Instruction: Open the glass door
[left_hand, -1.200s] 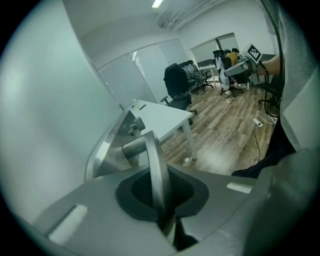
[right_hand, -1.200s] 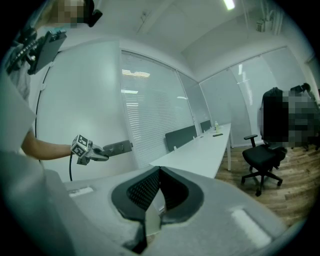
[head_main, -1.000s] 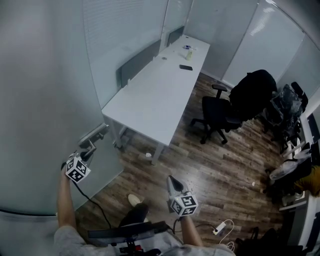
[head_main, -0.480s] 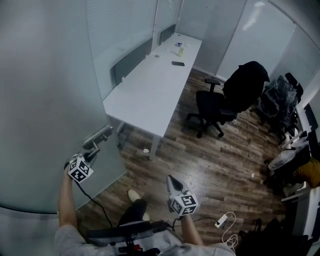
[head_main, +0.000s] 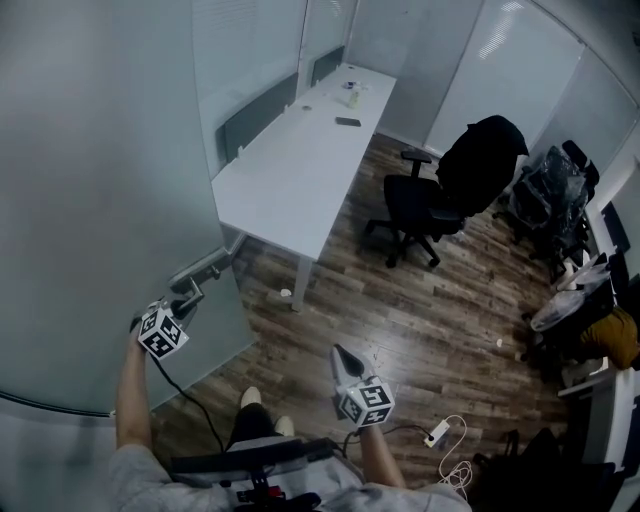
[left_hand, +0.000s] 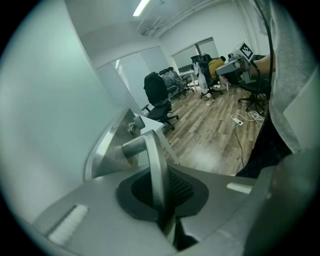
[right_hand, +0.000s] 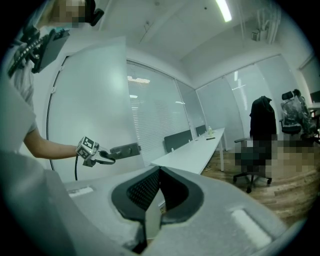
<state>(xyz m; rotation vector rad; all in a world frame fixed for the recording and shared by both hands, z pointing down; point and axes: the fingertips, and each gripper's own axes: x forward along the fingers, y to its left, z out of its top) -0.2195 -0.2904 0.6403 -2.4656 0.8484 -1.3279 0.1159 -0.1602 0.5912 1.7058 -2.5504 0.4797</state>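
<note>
The frosted glass door (head_main: 90, 200) fills the left of the head view, its edge swung toward the room. Its metal lever handle (head_main: 198, 270) sticks out from a lock plate. My left gripper (head_main: 183, 303) is shut on the end of that lever. In the left gripper view the lever (left_hand: 151, 152) runs straight down between the pads of the left gripper (left_hand: 161, 186). My right gripper (head_main: 345, 362) hangs over the wooden floor to the right, shut and holding nothing. The right gripper (right_hand: 159, 175) looks toward the handle plate (right_hand: 125, 149).
A long white desk (head_main: 300, 165) stands just past the door edge. A black office chair (head_main: 425, 205) with a dark jacket is to its right. A power strip and cable (head_main: 440, 432) lie on the floor by my right side. Bags and more chairs (head_main: 560, 200) crowd the far right.
The door has swung a little further with my left gripper on its handle. Both grippers and the person have moved forward, and the feet have stepped.
</note>
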